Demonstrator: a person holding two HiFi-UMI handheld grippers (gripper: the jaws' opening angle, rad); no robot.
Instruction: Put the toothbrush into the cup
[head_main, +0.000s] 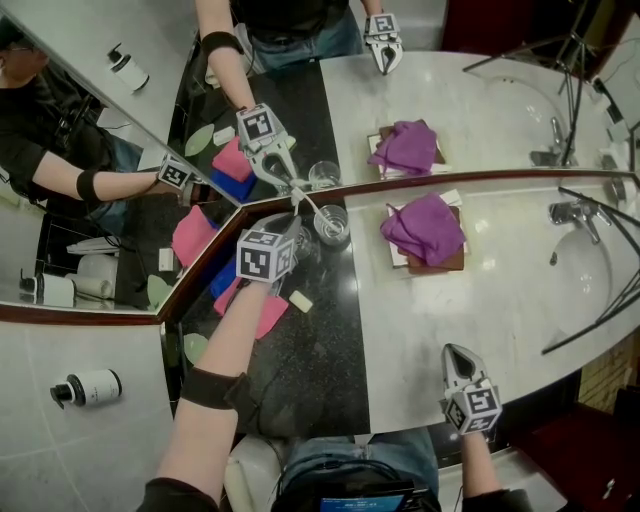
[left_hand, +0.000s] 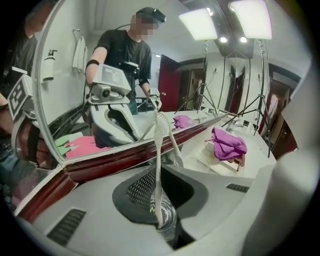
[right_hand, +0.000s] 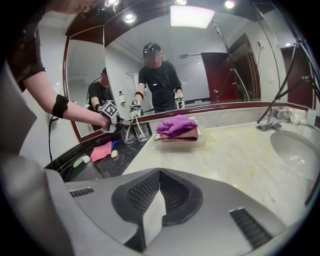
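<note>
A white toothbrush (left_hand: 158, 172) stands upright between the jaws of my left gripper (left_hand: 160, 210), which is shut on its handle. Its top reaches up to the mirror's dark red frame. A clear glass (left_hand: 168, 227) shows directly beneath those jaws. From the head view, my left gripper (head_main: 292, 222) sits at the corner of the mirrors, and a clear glass cup (head_main: 331, 222) stands just to its right with a thin white stick leaning in it. My right gripper (head_main: 456, 362) hovers over the counter's near edge, shut with nothing in it (right_hand: 152, 220).
A purple towel (head_main: 424, 227) lies on a brown tray beside the cup. The faucet (head_main: 572, 212) and sink basin (head_main: 588, 272) are at the right. A pink cloth (head_main: 265, 312), a white soap bar (head_main: 300, 301) and a green soap (head_main: 195, 347) lie on the black counter.
</note>
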